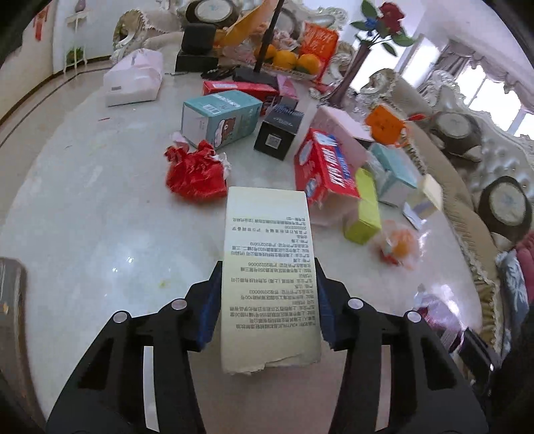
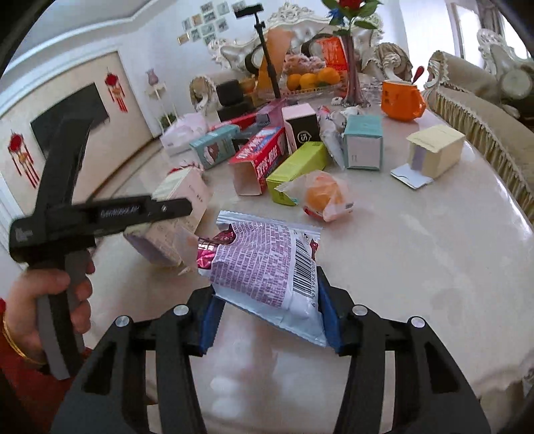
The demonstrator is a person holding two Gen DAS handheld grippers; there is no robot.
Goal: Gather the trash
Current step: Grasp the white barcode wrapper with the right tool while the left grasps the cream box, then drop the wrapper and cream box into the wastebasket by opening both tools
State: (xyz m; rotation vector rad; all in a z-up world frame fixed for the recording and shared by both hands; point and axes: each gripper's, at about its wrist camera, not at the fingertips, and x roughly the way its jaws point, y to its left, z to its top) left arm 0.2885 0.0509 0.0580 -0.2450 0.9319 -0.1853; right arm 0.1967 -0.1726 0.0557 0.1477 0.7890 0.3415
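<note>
A: Since both jaws are clamped on trash above the bench, how will each piece handle?

B: Left gripper [image 1: 268, 300] pinches the cream carton [image 1: 268, 267] by its long sides: light, stiff, crushable. Right gripper [image 2: 267, 310] squeezes the snack wrapper [image 2: 267, 267] at its near end: soft, slippery.

A pale marble bench [image 2: 434, 253] fills the middle of both views, glossy with daylight. In the right wrist view a cream wall [image 2: 140, 66] at upper left carries a dark TV [image 2: 66, 117], red hanging ornaments [image 2: 115, 87] and a cluster of small photos [image 2: 207, 20]. Ornate white-framed sofas [image 1: 474, 173] with fringed beige covers curve along the right edge of the left wrist view, under bright windows [image 1: 494, 96] at upper right. Tan floor [image 1: 30, 96] shows at upper left.
</note>
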